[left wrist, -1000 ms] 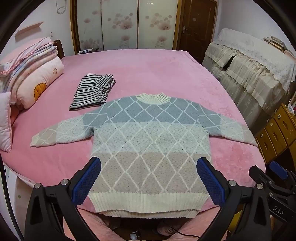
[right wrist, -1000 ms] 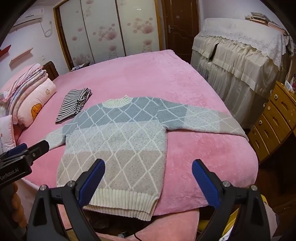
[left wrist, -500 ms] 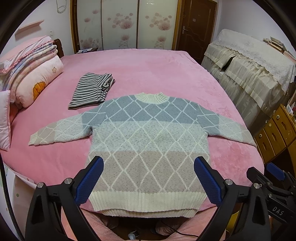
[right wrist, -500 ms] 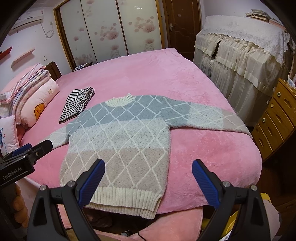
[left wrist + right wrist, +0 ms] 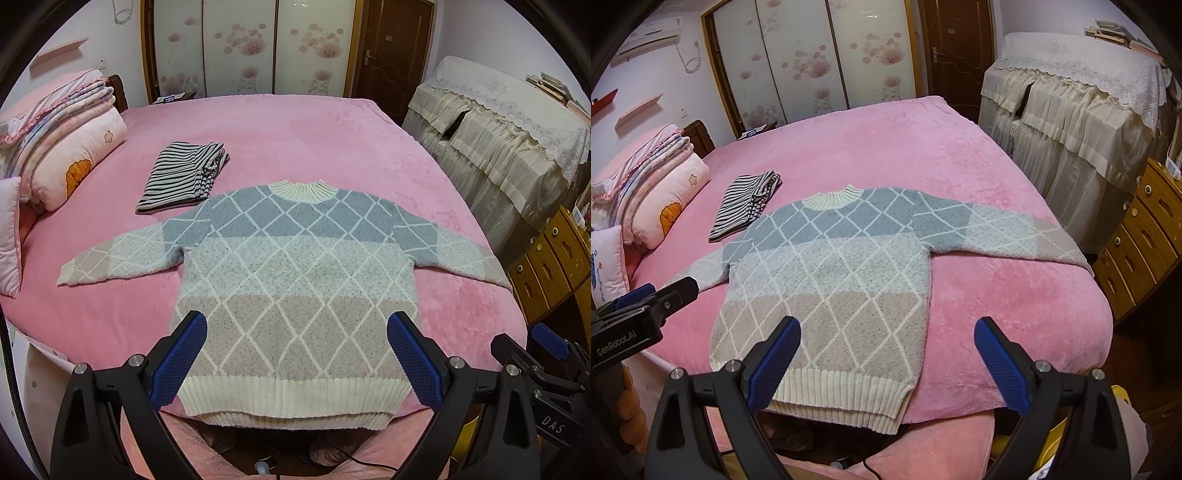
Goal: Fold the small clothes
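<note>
Both grippers have eased a little closer to the sweater's hem since a second ago.

Left wrist view: the left gripper (image 5: 295, 354) hovers with jaws wide apart over the knitted sweater (image 5: 295, 273), which lies flat on the plush pink bed (image 5: 295, 129), ribbed hem overhanging the near edge. Open blanket lies beyond the collar; a folded striped garment (image 5: 181, 177) sits just beside the left shoulder.

Right wrist view: the right gripper (image 5: 886, 354) is likewise spread, empty, over the sweater's (image 5: 827, 280) right hem corner; bare bed (image 5: 1015, 314) lies to its right.
</note>
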The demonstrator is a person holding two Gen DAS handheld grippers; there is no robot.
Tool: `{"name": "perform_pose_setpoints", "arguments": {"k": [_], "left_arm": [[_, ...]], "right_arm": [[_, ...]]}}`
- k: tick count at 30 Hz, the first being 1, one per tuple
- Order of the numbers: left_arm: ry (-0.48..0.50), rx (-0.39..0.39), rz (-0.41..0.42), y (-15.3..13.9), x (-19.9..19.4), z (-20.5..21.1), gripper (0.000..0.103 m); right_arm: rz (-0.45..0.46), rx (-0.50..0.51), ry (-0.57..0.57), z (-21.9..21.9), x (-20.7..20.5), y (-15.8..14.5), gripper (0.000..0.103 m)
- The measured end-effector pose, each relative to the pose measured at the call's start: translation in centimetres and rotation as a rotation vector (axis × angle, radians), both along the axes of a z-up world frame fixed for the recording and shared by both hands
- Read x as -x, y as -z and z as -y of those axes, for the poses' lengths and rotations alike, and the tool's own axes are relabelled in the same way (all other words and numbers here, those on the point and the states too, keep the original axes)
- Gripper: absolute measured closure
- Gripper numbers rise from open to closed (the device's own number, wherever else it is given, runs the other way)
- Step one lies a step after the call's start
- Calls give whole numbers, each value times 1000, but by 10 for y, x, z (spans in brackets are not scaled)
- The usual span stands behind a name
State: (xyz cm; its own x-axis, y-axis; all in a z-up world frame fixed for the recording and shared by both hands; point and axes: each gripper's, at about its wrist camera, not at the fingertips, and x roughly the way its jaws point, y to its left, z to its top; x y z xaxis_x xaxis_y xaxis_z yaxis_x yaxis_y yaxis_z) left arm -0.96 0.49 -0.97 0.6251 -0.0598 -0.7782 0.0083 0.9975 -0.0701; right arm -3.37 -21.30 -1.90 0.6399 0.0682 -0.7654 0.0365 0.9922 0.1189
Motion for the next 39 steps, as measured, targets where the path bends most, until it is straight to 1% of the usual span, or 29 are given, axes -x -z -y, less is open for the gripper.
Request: {"name": "perform_pose_setpoints", "arguments": {"k": [6, 20, 28, 39], "left_arm": [[-4, -2, -1, 0, 1, -1, 5], [-3, 2, -1, 1, 3, -1, 5], [-6, -4, -14, 2, 6, -2, 5], [-11, -17, -35, 6, 2, 2, 5]], "right_arm": [[-11, -19, -6, 2, 0, 3, 7], [-6, -7, -15, 2, 3, 3, 7], [-7, -8, -25, -1, 5, 5, 7], [-8, -5, -32, -4, 5, 6, 7]]}}
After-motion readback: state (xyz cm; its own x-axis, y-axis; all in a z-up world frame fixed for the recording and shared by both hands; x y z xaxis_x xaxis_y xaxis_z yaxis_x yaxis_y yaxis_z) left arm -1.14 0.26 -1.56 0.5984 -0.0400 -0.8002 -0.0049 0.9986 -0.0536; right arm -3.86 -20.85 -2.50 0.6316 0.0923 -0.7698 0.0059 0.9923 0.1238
